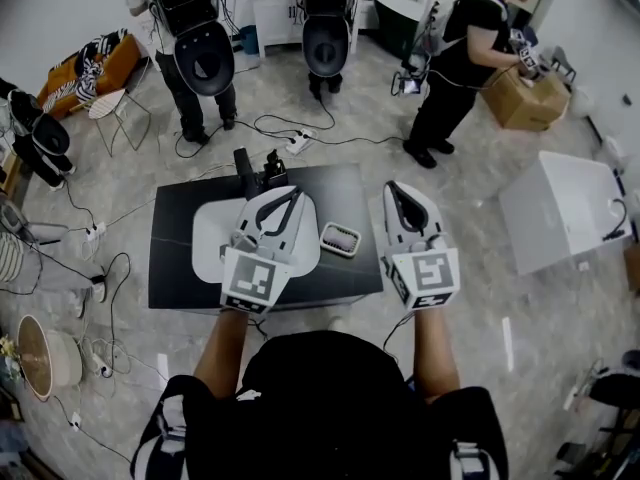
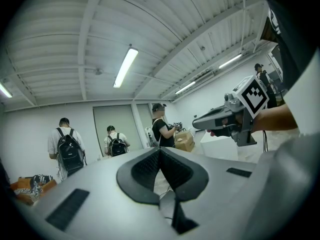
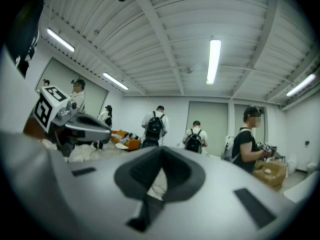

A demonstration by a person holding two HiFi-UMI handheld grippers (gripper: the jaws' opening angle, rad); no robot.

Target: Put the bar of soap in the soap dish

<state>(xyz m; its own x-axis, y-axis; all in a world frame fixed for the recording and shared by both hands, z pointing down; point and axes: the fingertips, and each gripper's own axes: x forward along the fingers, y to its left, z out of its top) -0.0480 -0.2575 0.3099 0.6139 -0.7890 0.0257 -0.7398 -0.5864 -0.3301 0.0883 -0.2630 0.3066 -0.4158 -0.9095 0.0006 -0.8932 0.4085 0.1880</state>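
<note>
In the head view a small white soap dish point(image 1: 340, 239) with a pinkish ribbed inside sits on the black table point(image 1: 180, 268). I cannot tell whether a bar of soap lies in it. My left gripper point(image 1: 294, 196) hovers over the white basin point(image 1: 208, 236), left of the dish, held level with its jaws together and nothing between them. My right gripper point(image 1: 393, 188) is just right of the dish, past the table's right edge, also shut and empty. Both gripper views look across the room: the left gripper point(image 2: 160, 150) and the right gripper point(image 3: 161, 150) each show closed jaws.
A black device point(image 1: 258, 173) stands at the table's back edge. Several people stand beyond the table, one beside a cardboard box point(image 1: 525, 100). A white box-like unit point(image 1: 560, 208) is on the right. Cables run over the floor around the table.
</note>
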